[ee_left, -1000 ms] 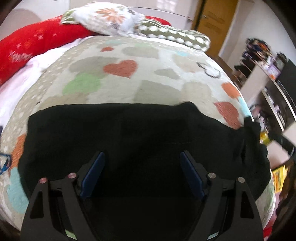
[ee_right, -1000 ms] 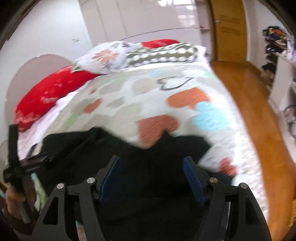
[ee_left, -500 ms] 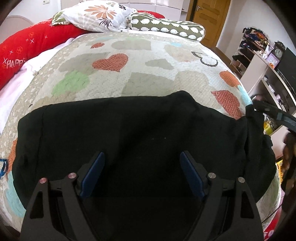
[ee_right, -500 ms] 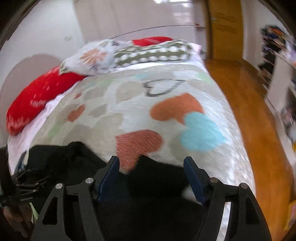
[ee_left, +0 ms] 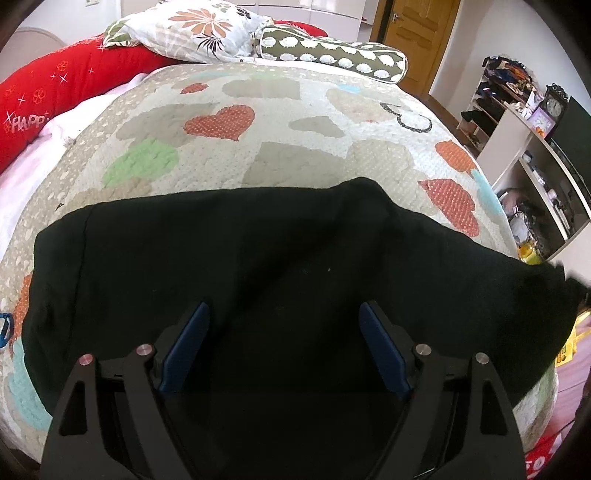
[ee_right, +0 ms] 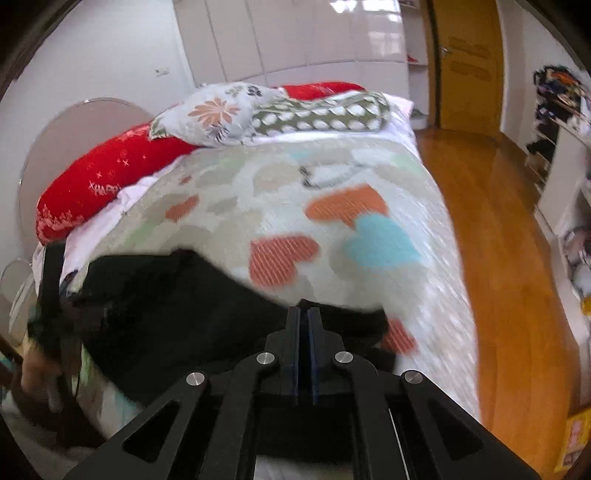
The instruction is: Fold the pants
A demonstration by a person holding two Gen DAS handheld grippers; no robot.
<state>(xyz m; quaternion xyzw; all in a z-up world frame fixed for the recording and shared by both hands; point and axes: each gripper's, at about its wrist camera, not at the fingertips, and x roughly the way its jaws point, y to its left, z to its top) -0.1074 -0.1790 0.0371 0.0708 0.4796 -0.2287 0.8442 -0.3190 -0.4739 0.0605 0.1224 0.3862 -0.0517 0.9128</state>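
Black pants [ee_left: 280, 266] lie spread crosswise on the heart-print quilt [ee_left: 258, 147], at the bed's near end; one end reaches the R edge and droops over it. Cloth looks fairly flat in L cam, one raised bump along the far edge. No crisp fold line visible, so I judge we're early: setting up a fold.

L gripper [ee_left: 284, 343]: jaws wide apart, blue pads either side of bare cloth, nothing held, hovering over mid-garment.

R gripper [ee_right: 303, 321]: jaws pressed together, tips at the pants' far edge near the R end. Looks like a pinch of black cloth betw pads, but R cam is motion-blurred. I can't tell for sure that fabric is caught.

Step in hand (my read): R end grip for a fold-over. Next move calls for: confirm R grip; L needs to drop and close on the matching edge or pin the middle; then carry the R end across w/o dragging the whole garment.

Beyond: red bolster [ee_left: 55, 96], floral pillow [ee_left: 199, 29] at headboard.
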